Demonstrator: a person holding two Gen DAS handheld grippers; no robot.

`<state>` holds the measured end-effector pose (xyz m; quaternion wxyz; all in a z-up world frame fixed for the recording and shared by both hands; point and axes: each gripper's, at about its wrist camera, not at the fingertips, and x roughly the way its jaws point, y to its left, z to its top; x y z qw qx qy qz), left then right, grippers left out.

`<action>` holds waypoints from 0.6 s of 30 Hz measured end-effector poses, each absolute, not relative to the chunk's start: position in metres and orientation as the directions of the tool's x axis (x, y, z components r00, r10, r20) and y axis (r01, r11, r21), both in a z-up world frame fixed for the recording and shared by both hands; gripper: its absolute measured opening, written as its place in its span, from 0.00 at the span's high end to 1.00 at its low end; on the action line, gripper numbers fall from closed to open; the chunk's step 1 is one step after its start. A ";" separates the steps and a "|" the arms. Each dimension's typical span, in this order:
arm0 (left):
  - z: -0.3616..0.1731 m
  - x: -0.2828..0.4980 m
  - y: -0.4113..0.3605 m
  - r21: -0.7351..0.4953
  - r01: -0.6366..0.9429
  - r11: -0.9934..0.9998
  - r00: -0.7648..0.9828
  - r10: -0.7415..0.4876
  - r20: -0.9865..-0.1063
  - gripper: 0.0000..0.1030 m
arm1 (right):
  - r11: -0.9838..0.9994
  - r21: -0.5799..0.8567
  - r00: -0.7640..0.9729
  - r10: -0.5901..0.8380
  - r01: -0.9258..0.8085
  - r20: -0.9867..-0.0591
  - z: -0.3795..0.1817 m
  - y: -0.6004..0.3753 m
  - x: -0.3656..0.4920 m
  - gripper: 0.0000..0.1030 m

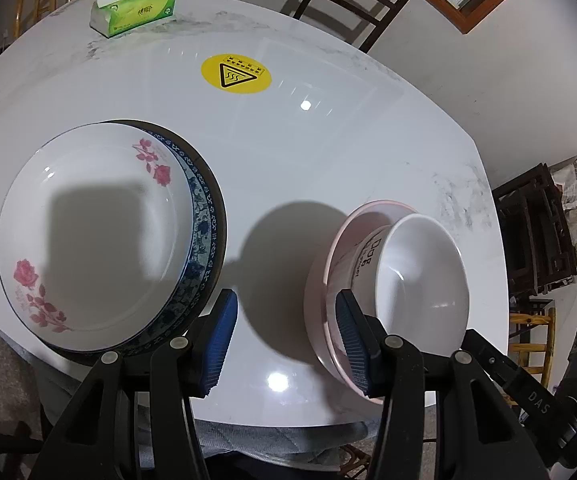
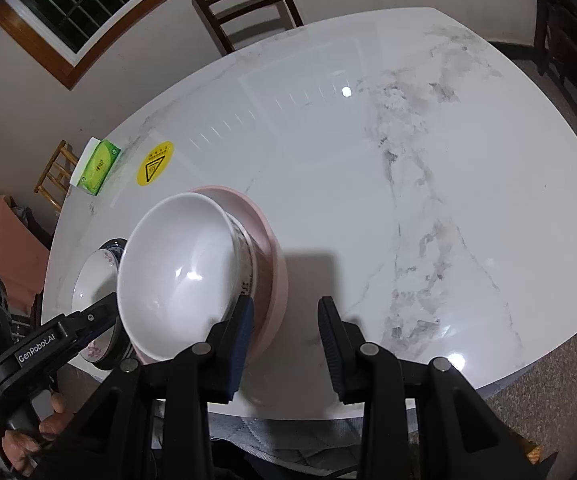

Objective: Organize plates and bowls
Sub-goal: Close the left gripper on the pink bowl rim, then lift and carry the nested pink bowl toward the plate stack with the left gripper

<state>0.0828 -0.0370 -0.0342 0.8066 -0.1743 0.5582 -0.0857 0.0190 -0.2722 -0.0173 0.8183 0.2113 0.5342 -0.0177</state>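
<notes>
We see a white marble desk (image 1: 328, 152) with two stacks near its near edge. On the left, a rose plate (image 1: 92, 232) sits on a blue-patterned plate (image 1: 202, 216), which lies on a dark one. On the right, a white bowl (image 1: 424, 276) rests tilted inside a pink bowl (image 1: 320, 288). Our left gripper (image 1: 286, 344) hovers over the bare desk between the stacks, its blue pads spread with nothing between them. Our right gripper (image 2: 286, 344) is also spread and empty, just right of the pink bowl, its left pad in front of that bowl's rim; whether it touches we cannot tell. A green tissue pack (image 1: 134, 8) lies at the far left, and a yellow warning sticker (image 1: 235, 74) marks the desk.
</notes>
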 end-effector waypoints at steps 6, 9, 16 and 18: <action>-0.042 0.085 -0.040 -0.367 -0.064 0.928 0.345 -0.324 -0.881 0.56 | 0.921 0.297 0.407 0.177 0.252 -0.896 -0.025 -0.270 0.026 0.67; -0.048 0.087 -0.042 -0.365 -0.067 0.928 0.337 -0.324 -0.884 0.56 | 0.924 0.286 0.398 0.170 0.252 -0.901 -0.029 -0.268 0.029 0.67; -0.056 0.091 -0.047 -0.360 -0.059 0.931 0.323 -0.323 -0.890 0.59 | 0.937 0.253 0.375 0.150 0.242 -0.915 -0.037 -0.265 0.038 0.67; -0.058 0.092 -0.048 -0.364 -0.055 0.930 0.318 -0.330 -0.889 0.62 | 0.940 0.244 0.369 0.144 0.240 -0.918 -0.039 -0.264 0.040 0.67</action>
